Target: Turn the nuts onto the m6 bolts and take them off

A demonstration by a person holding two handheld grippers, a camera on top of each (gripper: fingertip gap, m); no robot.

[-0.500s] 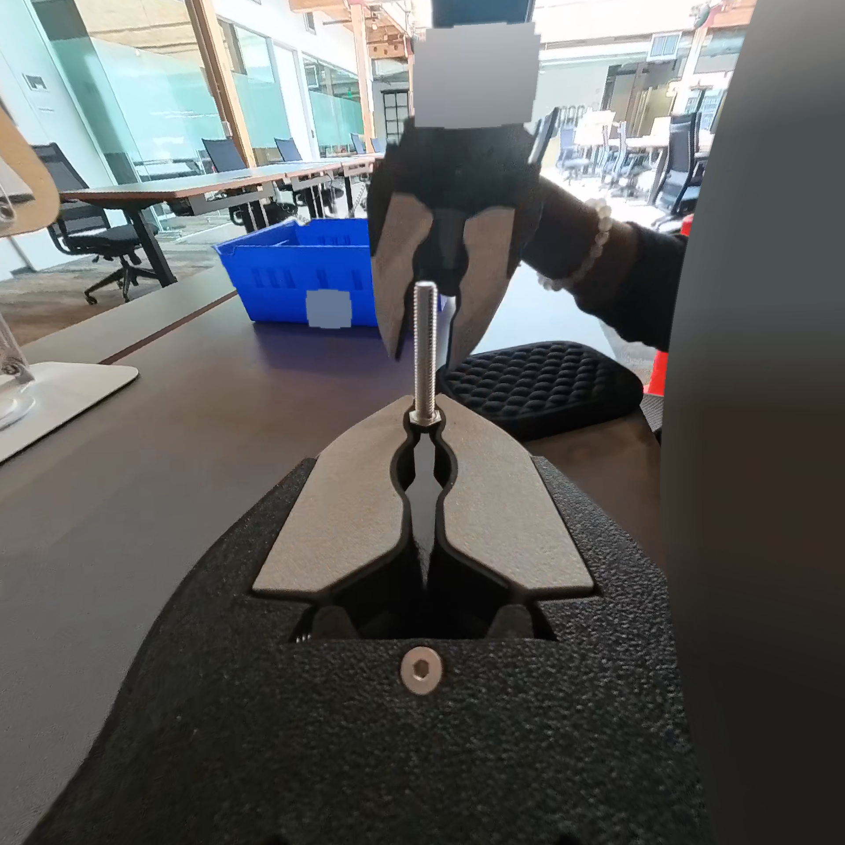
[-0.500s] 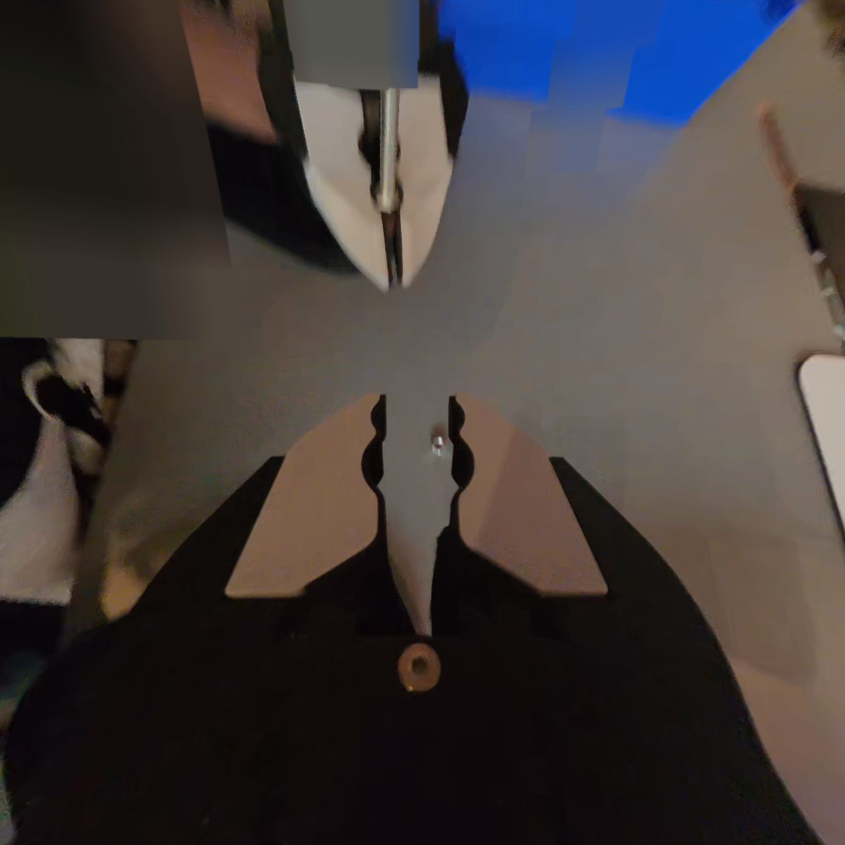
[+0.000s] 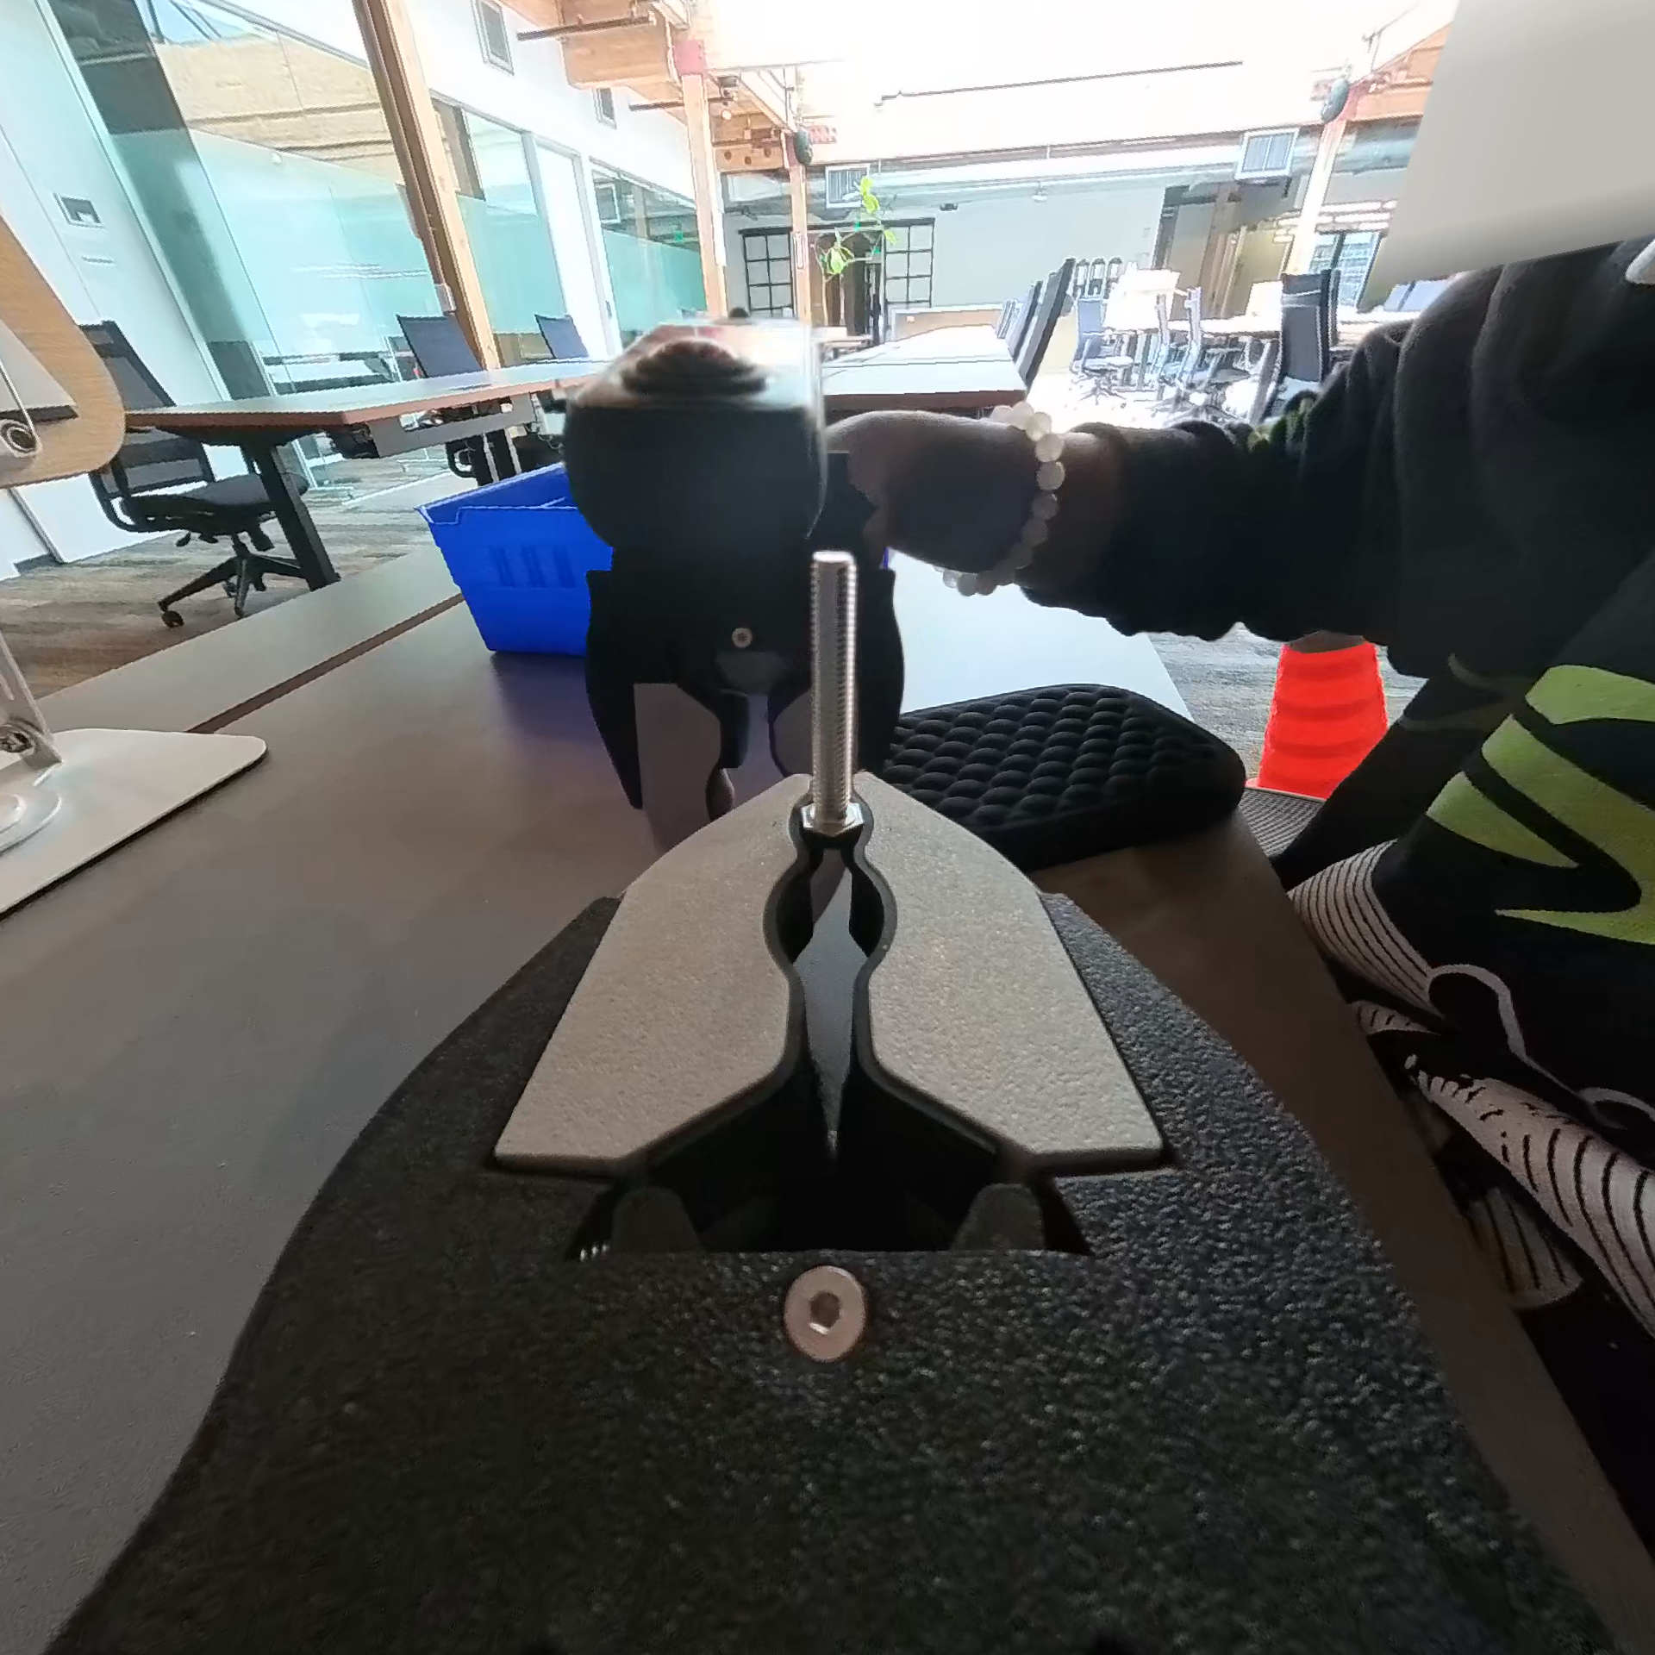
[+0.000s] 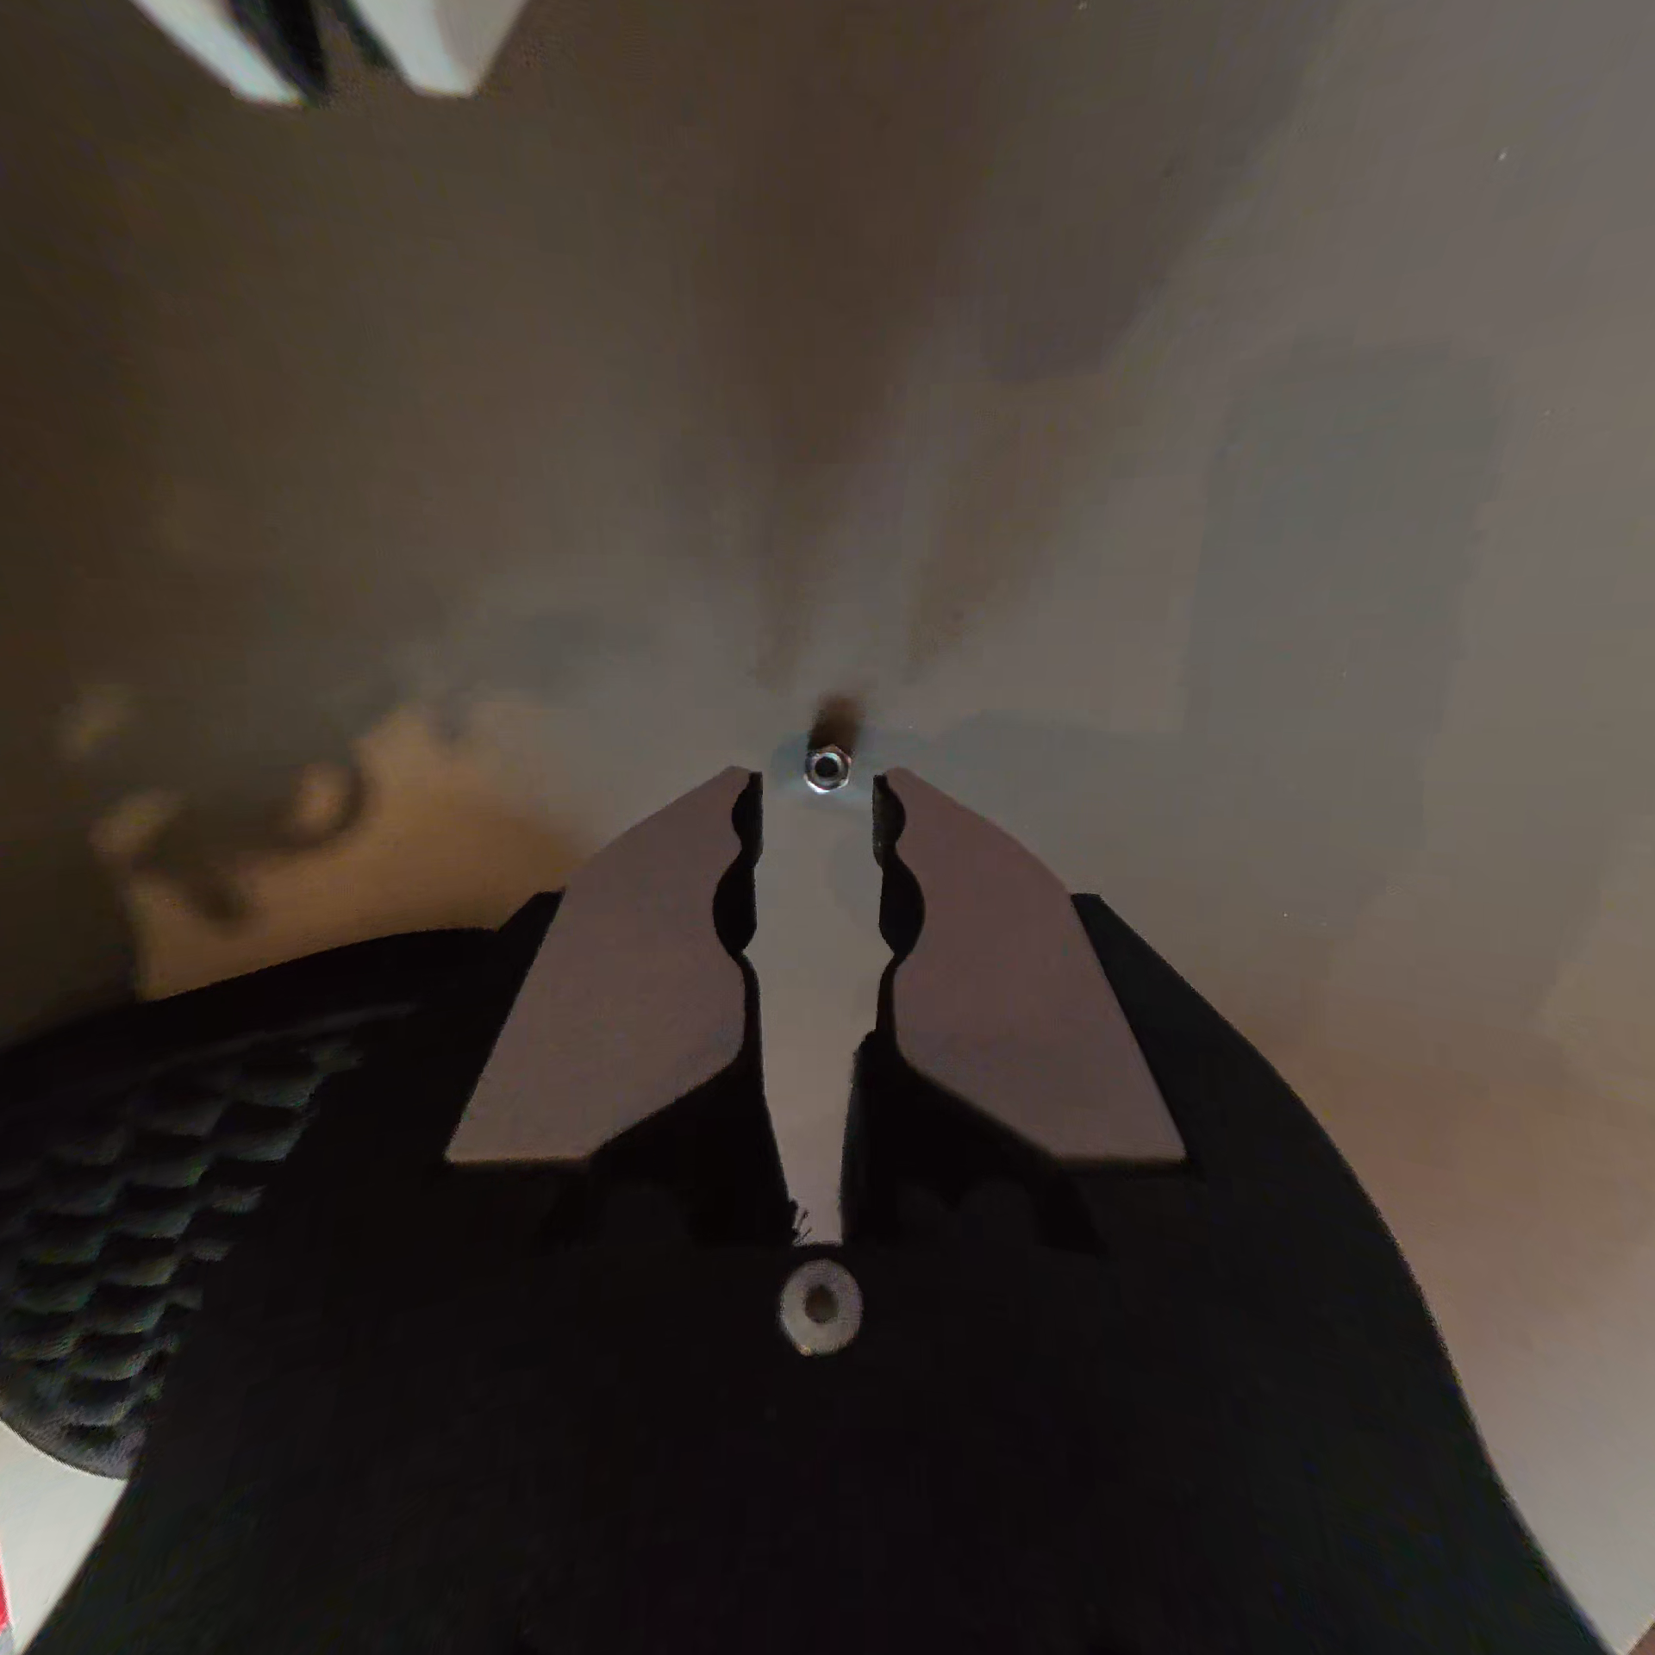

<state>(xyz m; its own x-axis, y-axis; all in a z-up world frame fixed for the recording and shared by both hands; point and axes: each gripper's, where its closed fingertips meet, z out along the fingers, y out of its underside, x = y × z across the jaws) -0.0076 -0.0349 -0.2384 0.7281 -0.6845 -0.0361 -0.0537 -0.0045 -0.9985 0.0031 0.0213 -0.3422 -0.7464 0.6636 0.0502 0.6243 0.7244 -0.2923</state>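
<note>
Two grey-padded fingers of the left gripper were clamped together on the hex head of the long silver threaded bolt, its axis standing upright toward twelve o'clock. Beyond it, the right gripper pointed down at the dark brown tabletop, jaws apart and holding nothing. That small silver hex nut lay flat just past the tips at twelve o'clock, hole facing up, right gripper nearer.
</note>
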